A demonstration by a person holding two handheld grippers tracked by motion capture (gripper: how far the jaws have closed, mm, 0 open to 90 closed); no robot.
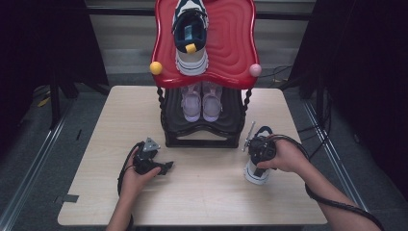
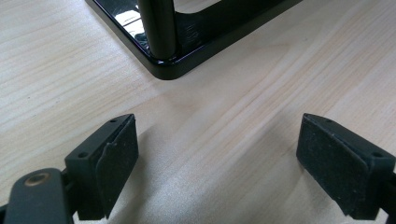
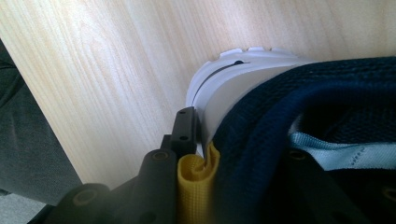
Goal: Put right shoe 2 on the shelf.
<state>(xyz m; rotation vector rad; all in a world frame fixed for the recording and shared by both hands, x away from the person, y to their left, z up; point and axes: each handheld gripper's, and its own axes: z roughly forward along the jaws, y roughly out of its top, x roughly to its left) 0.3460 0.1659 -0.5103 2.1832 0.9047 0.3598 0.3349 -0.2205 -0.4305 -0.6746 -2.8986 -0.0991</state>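
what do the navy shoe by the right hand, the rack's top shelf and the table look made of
Navy and white sneaker: knit mesh upper, going by the coarse weave, with a matte white sole, probably rubber or foam. Glossy red rippled top shelf of the shoe rack: likely moulded plastic, given its sheen. Pale wood-grain table: wood or laminate, low sheen.

1. We see a recording studio or lab setup: black curtains (image 1: 380, 72) on both sides, bare wooden table (image 1: 202, 197)
2. We note floor rails (image 1: 29, 159), loose cables (image 1: 281, 72), staged red shoe rack (image 1: 231, 43)
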